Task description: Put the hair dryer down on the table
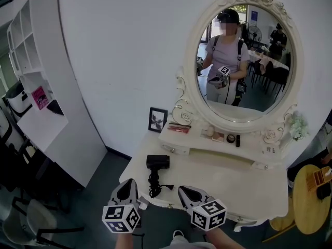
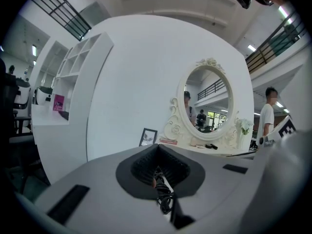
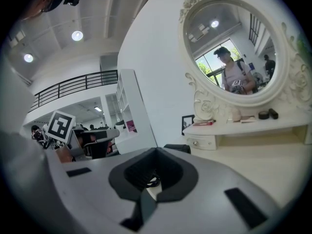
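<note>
The black hair dryer [image 1: 157, 162] lies on the white dressing table [image 1: 233, 185], left of the middle, with its coiled cord [image 1: 154, 183] trailing toward the front edge. My left gripper [image 1: 127, 183] hovers at the table's front left edge, shut and empty, just left of the cord. My right gripper [image 1: 186, 191] sits beside it to the right, also shut with nothing in it. In the left gripper view the jaws [image 2: 158, 149] meet, and the cord [image 2: 164, 195] shows beyond them. The right gripper view shows the closed jaws [image 3: 156, 152] and the hair dryer [image 3: 178, 147] behind them.
An oval mirror [image 1: 244, 61] stands at the back over a raised shelf [image 1: 207, 141] with small cosmetics. A framed picture [image 1: 157, 119] leans at the back left. A white shelf unit [image 1: 46, 87] is at the left, and a round wooden stool [image 1: 310, 191] at the right.
</note>
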